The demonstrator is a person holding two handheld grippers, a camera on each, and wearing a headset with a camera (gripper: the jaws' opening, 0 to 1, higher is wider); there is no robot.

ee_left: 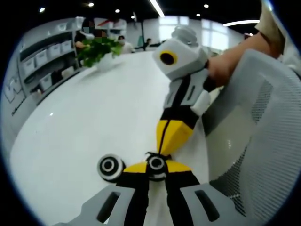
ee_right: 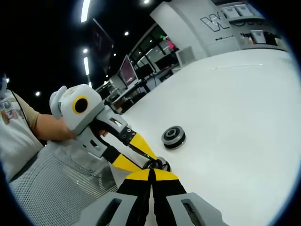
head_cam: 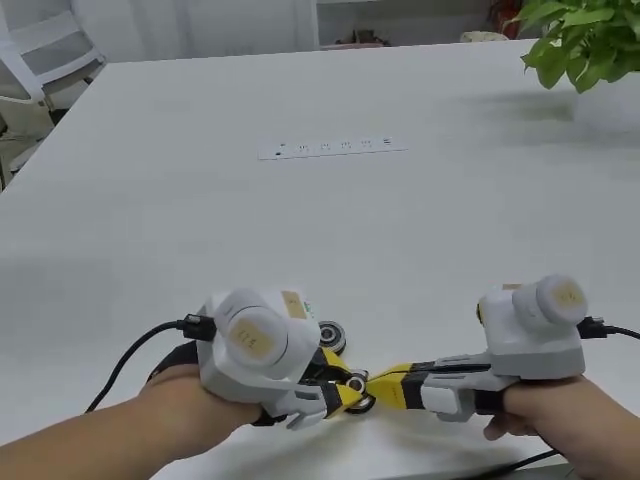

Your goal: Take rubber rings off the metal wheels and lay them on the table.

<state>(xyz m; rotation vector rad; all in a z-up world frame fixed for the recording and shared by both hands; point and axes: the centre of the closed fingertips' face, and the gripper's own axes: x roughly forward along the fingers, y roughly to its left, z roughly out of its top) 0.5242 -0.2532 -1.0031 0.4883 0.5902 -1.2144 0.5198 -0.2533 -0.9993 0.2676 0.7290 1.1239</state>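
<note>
A small metal wheel, the held wheel (head_cam: pixel 356 384), sat just above the near edge of the white table (head_cam: pixel 400 230), about midway along that edge. It was caught between the yellow tips of the left gripper (head_cam: pixel 345 396). In the left gripper view, those tips flanked the held wheel (ee_left: pixel 156 165) on both sides, pinching it, with its round hub facing the camera.

The right gripper (head_cam: pixel 385 386) came in from the opposite side and met the left gripper tip to tip. Its 2 jaws were pressed together into 1 narrow yellow point. In the right gripper view, that point (ee_right: pixel 151 176) rested against the rim of the held wheel (ee_right: pixel 159 165). Whether it had hold of a rubber ring there was too small to tell.

A second wheel, the loose wheel (head_cam: pixel 330 336), lay flat on the table just beside the left gripper, on the side away from the near edge. It was close to the held wheel but not touching it. The right gripper view showed it with a dark outer band (ee_right: pixel 173 136).

A person's 2 hands gripped the white gripper bodies, and black cables trailed off toward the near edge. Well apart, near the middle of the table, lay a white power strip (head_cam: pixel 332 148). A green plant (head_cam: pixel 580 40) stood at the far right corner.
</note>
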